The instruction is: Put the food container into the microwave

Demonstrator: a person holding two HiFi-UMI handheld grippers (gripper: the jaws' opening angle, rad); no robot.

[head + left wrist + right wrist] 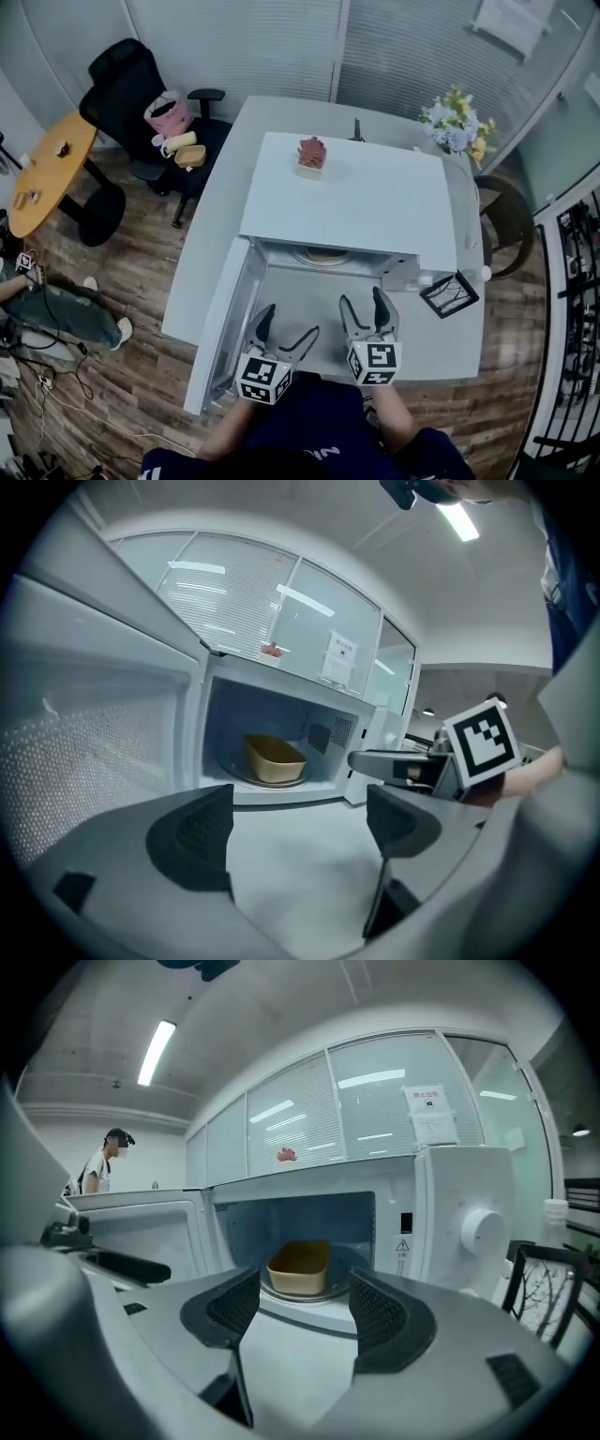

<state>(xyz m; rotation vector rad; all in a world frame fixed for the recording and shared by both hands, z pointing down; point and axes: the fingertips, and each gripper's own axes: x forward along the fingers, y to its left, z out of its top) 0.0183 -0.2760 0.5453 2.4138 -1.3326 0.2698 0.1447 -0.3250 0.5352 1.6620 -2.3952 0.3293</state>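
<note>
Sitting inside the microwave point(441, 1232), food container point(300, 1267) lies beyond both jaws.

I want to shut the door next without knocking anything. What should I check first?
1. Food container fully inside the microwave, on the turntable: ok.
2. Left gripper jaws apart, empty: ok.
3. Right gripper jaws apart, empty: ok.
4. Door swung wide open, nothing resting on it: ok.
5. Door's swing path free: probably not ok, both grippers sit before the opening.
</note>
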